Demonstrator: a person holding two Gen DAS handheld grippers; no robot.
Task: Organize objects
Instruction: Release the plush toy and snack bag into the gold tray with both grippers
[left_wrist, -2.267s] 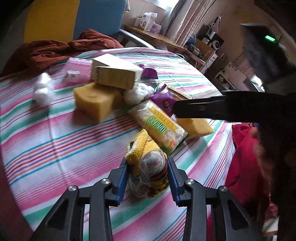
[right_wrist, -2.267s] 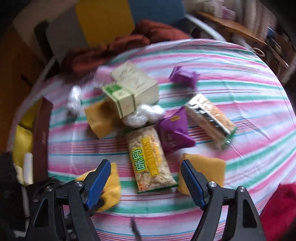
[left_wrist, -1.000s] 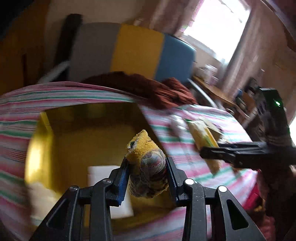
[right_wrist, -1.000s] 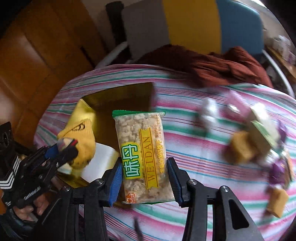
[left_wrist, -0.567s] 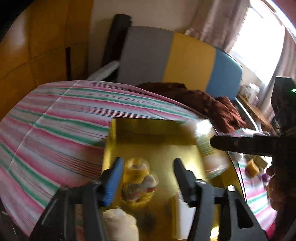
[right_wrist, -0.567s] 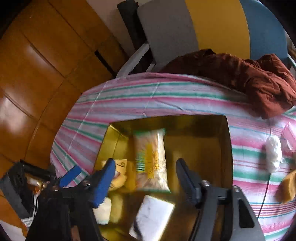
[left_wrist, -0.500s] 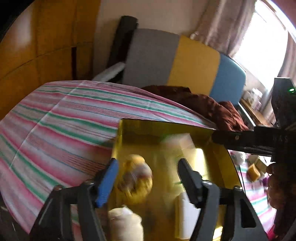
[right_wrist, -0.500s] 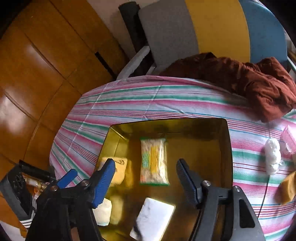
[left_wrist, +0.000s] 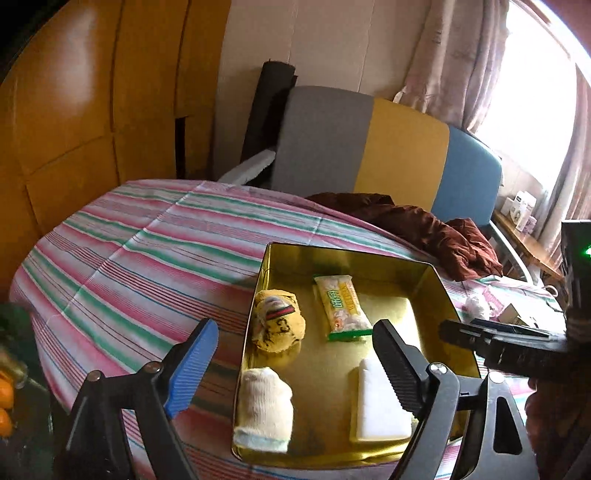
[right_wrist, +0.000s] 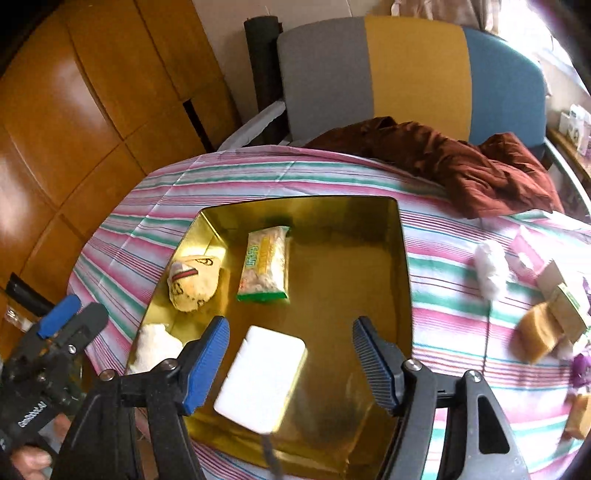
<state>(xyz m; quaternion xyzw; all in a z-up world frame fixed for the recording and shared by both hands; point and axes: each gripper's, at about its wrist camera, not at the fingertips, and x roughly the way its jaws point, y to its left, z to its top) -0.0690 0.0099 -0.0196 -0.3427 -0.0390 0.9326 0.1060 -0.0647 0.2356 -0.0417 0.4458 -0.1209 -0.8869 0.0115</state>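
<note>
Striped cloth (left_wrist: 147, 258) in pink, green and white over a round table, backed by a chair (left_wrist: 369, 147) in grey, yellow and blue with a brown garment (left_wrist: 424, 225) draped at the table's far edge. On the cloth, a shallow gold tin (left_wrist: 436, 291), shiny inside, holding four things: a yellow rolled sock (left_wrist: 279, 325) with a red-green stripe and black marks by the left wall; a clear snack packet (left_wrist: 341, 306) of pale puffed pieces with a yellow-green label just beside it, apart from the sock; a white sock roll (left_wrist: 264, 406) at the near left corner; a white rectangular block (left_wrist: 380, 406) toward the near right. Left gripper (left_wrist: 295, 362) spread wide, nothing between the pads, above the tin's near half. Right gripper (right_wrist: 291, 358) likewise parted and empty, hanging over the white block. Only in the right wrist view: loose items on the cloth right of the tin, well apart from it — a white cotton wad (right_wrist: 489, 269), a tan sponge (right_wrist: 539, 332), a small green-trimmed carton (right_wrist: 565, 306), plus the left tool's blue-tipped finger at lower left. Only in the left wrist view: oranges (left_wrist: 5, 402) at the lower left edge.
</note>
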